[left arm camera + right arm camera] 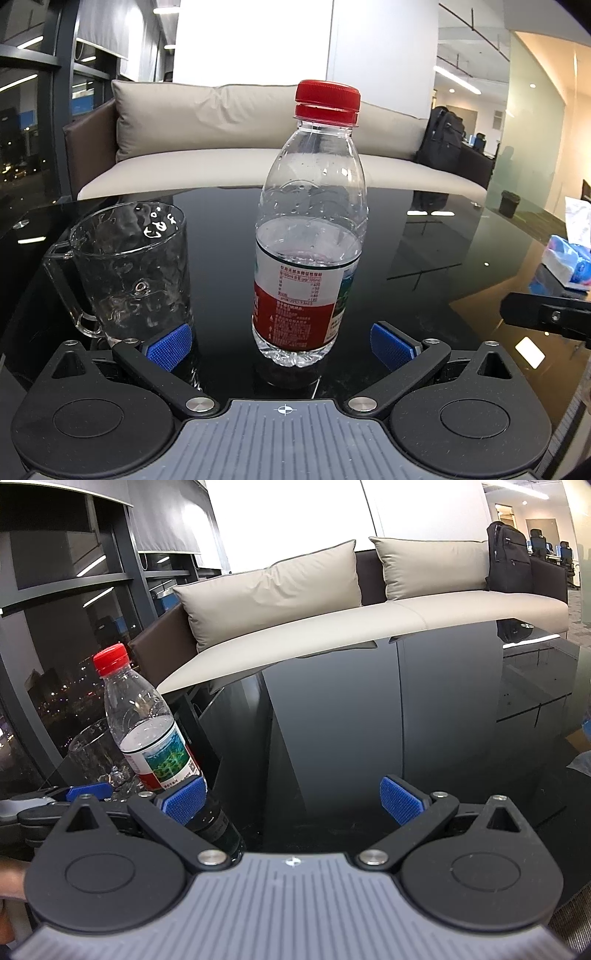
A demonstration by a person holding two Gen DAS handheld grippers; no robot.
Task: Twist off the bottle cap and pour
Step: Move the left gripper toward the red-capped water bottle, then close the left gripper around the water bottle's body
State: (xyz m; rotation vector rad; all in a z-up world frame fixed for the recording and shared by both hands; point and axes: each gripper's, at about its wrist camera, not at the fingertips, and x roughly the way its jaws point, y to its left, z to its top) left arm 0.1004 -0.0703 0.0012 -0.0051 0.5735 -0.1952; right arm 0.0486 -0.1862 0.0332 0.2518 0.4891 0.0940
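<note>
While your left gripper [280, 345] sat with fingers apart around the bottle [308, 236], your right gripper [293, 799] gaped empty. The glass [129, 269] stood at nine o'clock on the bench [424, 258]; a loose grip risked the bottle spinning under the cap [327, 98].

Office lounge corner at night

A black glass table [369, 720] stands before a beige sofa [369, 616] with loose cushions [273, 594], a black backpack [511, 557] at its end. Behind glass partitions, rows of desks with blue office chairs [565, 552] sit under strip ceiling lights. Dark windows [62, 686] with roller blinds show city lights, and a tissue box [565, 262] sits at the table's edge.
</note>
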